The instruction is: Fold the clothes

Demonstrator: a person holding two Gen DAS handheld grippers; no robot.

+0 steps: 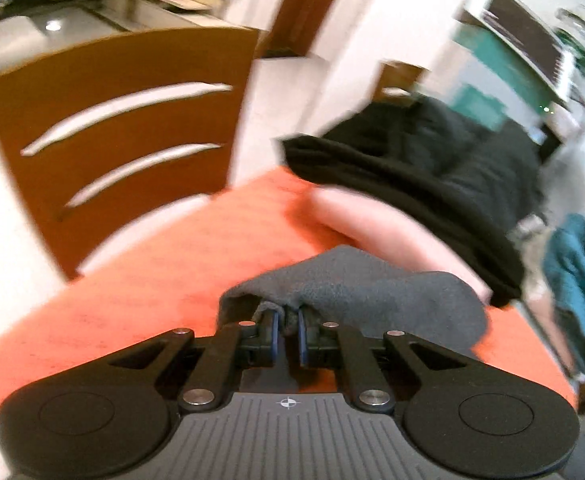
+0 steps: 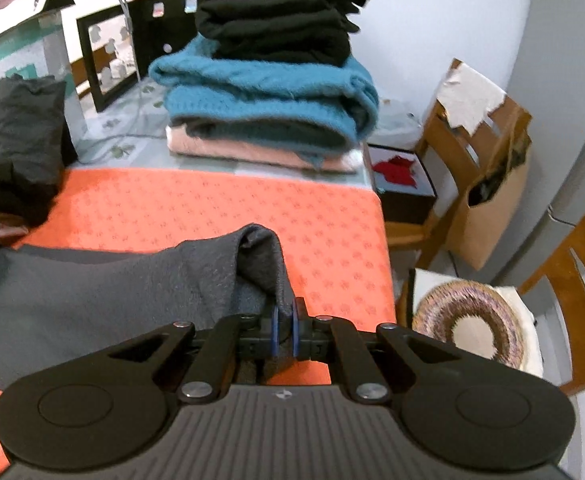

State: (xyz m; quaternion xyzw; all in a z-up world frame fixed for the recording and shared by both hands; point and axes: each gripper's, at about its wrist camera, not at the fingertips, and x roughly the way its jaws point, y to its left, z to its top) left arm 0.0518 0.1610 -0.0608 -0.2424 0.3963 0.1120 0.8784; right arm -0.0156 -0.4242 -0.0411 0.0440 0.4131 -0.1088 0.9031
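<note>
Both the left gripper [image 1: 288, 330] and right gripper [image 2: 285, 330] pinch the grey garment [image 2: 92, 292] above the orange bench [image 2: 220, 208]; level, matched edges would fold neatest.

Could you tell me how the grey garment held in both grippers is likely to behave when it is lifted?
Probably floppy: the grey garment drapes and peaks where the right gripper pinches it. Likely light, bunching softly at the left gripper. It should not slip easily, given its matte knit.
</note>
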